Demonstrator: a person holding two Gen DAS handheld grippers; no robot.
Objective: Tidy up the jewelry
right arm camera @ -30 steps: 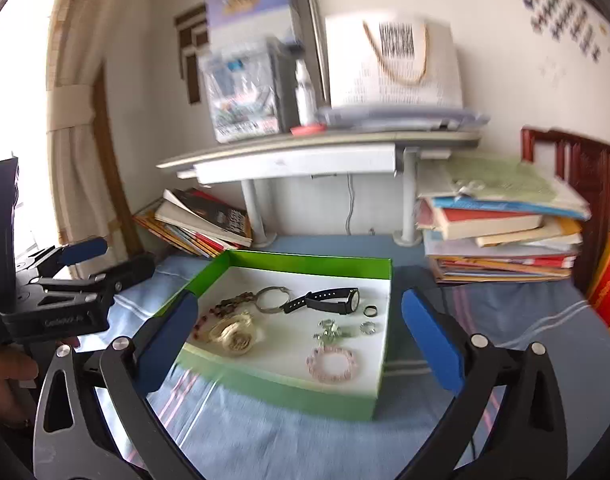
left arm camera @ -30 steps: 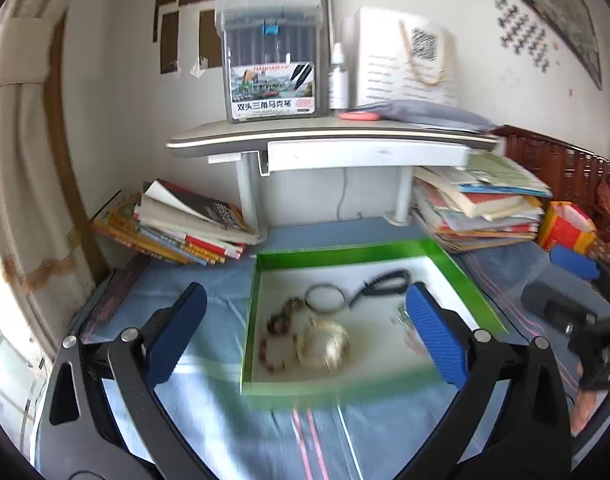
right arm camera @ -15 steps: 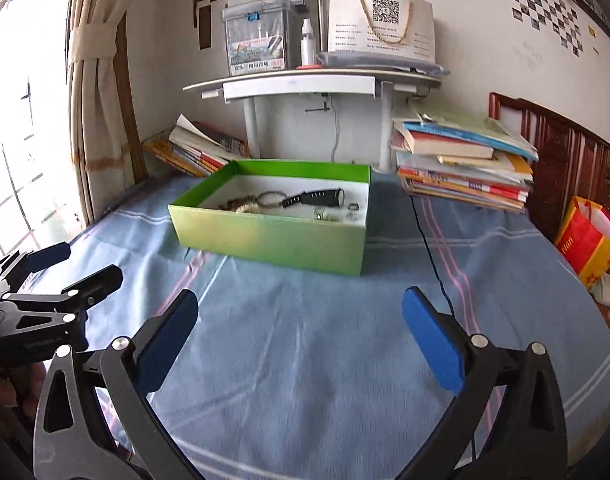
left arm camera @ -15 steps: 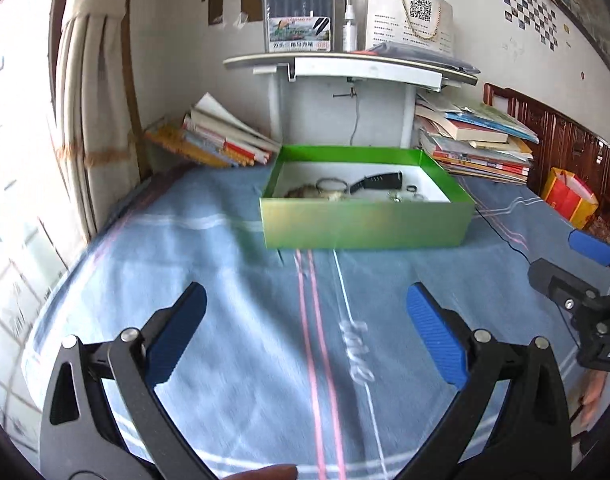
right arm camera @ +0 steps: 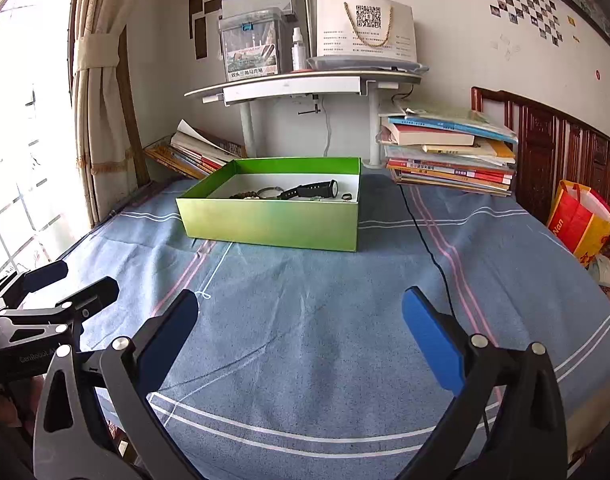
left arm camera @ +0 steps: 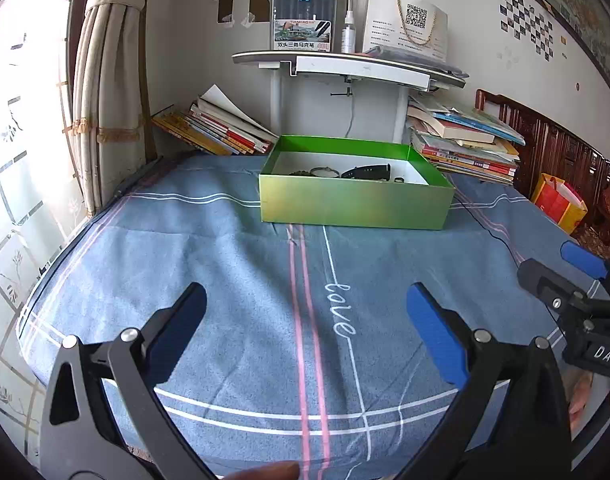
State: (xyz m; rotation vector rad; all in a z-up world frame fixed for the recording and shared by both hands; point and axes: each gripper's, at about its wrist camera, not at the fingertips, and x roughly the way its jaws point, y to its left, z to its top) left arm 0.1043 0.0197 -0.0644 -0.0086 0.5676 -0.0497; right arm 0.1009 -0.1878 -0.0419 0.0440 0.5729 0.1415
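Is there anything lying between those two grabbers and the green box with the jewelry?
Nothing visible: only bare blue cloth separates the left gripper and right gripper from the green box; both are open.

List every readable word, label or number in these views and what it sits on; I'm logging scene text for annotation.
"love" – stitched in white on the blue bedspread.
"DAS" – on the right claw body; the rest is cut off.
"GenRobot" – on the left claw body, partly hidden.
"双头三角马克笔" – label on the marker box.
"Nan" – on the red-yellow bag, partial.
QR code and small print on the white paper bag: unreadable.
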